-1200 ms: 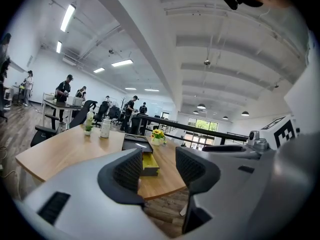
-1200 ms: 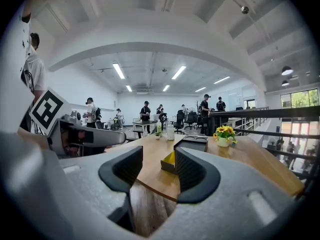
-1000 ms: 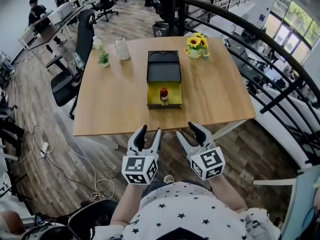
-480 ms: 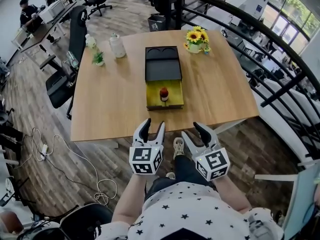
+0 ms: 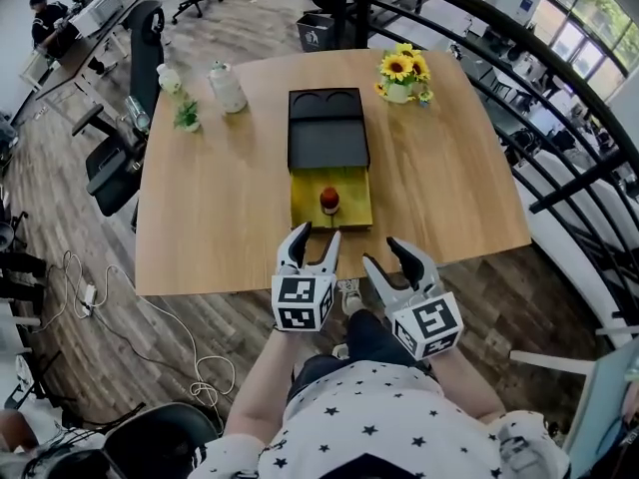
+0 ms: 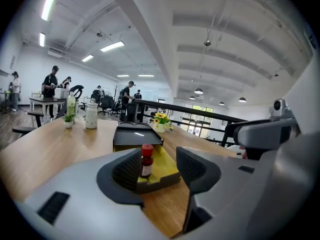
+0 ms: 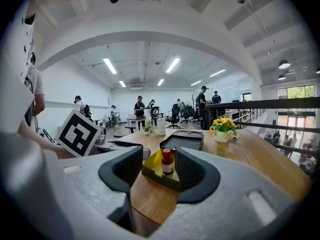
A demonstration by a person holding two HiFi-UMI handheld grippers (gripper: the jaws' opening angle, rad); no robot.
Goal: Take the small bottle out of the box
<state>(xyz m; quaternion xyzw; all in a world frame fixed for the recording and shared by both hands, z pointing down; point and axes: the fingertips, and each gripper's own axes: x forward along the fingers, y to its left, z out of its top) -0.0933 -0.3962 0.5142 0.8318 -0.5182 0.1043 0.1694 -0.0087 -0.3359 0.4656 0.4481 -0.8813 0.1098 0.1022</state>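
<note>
A small brown bottle with a red cap point(image 5: 328, 201) stands upright in the yellow tray of an open box point(image 5: 330, 196), whose black lid point(image 5: 327, 132) lies behind it on the wooden table point(image 5: 220, 198). My left gripper point(image 5: 312, 240) hovers open at the table's near edge, just short of the box. My right gripper point(image 5: 390, 253) stays open beside it, off the table edge. The bottle point(image 6: 146, 160) shows between the open jaws in the left gripper view, and the bottle point(image 7: 166, 161) also stands ahead in the right gripper view. Nothing is held.
A vase of sunflowers point(image 5: 401, 75) stands at the table's far right. A white jar point(image 5: 225, 86), a small potted plant point(image 5: 186, 116) and a bottle point(image 5: 167, 76) sit at the far left. Office chairs point(image 5: 125, 148) stand left of the table; a black railing point(image 5: 559, 98) runs at the right.
Both grippers have moved forward toward the table; the left one now reaches its near edge in front of the box. The bottle and box have not moved.
</note>
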